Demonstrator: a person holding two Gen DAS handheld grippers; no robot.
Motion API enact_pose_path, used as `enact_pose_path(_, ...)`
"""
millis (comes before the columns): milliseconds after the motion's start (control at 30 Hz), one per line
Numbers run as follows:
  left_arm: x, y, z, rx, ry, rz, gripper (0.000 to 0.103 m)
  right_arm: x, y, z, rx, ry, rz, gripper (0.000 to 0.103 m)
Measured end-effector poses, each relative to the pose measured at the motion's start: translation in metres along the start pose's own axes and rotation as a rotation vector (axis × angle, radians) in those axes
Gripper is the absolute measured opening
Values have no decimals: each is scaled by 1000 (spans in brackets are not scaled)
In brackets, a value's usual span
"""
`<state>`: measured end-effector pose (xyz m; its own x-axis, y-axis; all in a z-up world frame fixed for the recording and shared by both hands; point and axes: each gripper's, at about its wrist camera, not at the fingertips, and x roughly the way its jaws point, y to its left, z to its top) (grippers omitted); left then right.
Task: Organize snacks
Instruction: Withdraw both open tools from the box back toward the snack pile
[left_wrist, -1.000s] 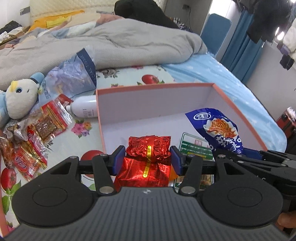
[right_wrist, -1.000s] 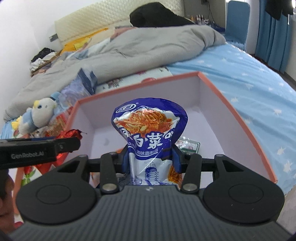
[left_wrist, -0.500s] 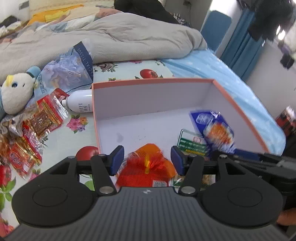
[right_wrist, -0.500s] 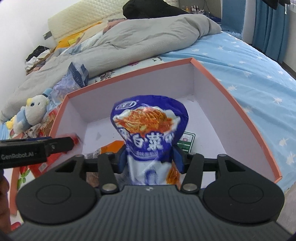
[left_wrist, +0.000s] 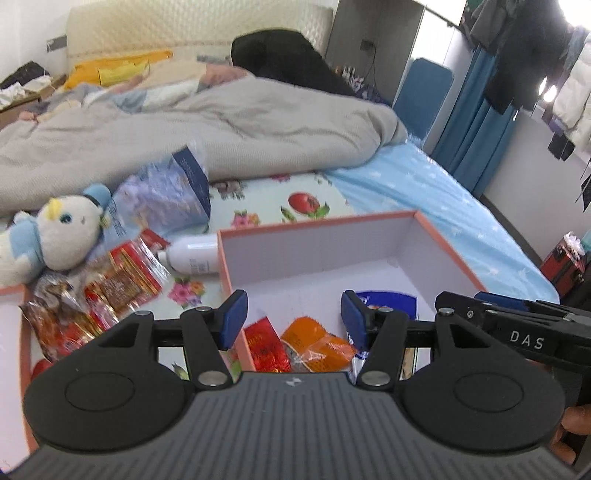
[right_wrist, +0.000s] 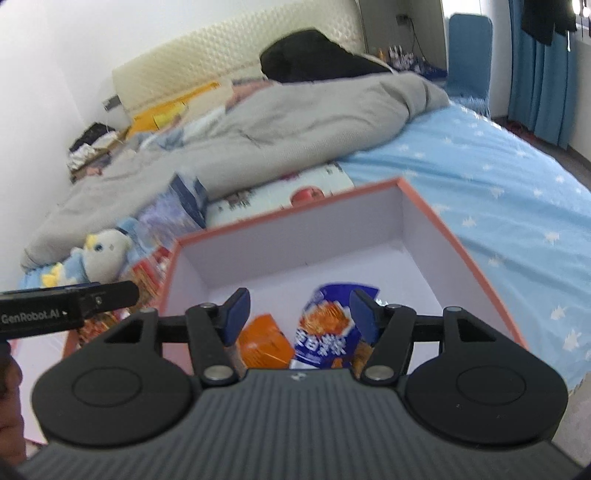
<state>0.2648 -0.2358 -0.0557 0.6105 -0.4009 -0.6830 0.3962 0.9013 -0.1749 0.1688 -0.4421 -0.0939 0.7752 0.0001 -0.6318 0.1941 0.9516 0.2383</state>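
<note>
Released a second ago, both snack packets now lie on the floor of the orange-rimmed box (left_wrist: 448, 251), no longer pinched between blue pads. Inside the box, at its near end, the red foil packet (left_wrist: 267, 347) touches the left wall, an orange packet (left_wrist: 314, 345) beside it. Above them the left gripper (left_wrist: 293, 317) hangs with jaws standing wide and empty. The right gripper (right_wrist: 299, 314), its jaws opening, hovers over the blue noodle-snack bag (right_wrist: 325, 338), which lies clear of both pads beside the orange packet. Left of the box, more red snack packets (left_wrist: 122, 280), a white bottle (left_wrist: 192, 254) touching the box wall, and a plush toy (left_wrist: 62, 230) lie on the fruit-print bedsheet (left_wrist: 258, 206).
</note>
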Motion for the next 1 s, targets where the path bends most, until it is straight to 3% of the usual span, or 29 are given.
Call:
enact_pose_path(400,-79,27,-2,6,-115,28,62,-40,45,4,-16,-92,68,62)
enact_pose_path(1000,-133,79,-34,-50,-149,85,62,-64,103,-22,-81,-125,136,62)
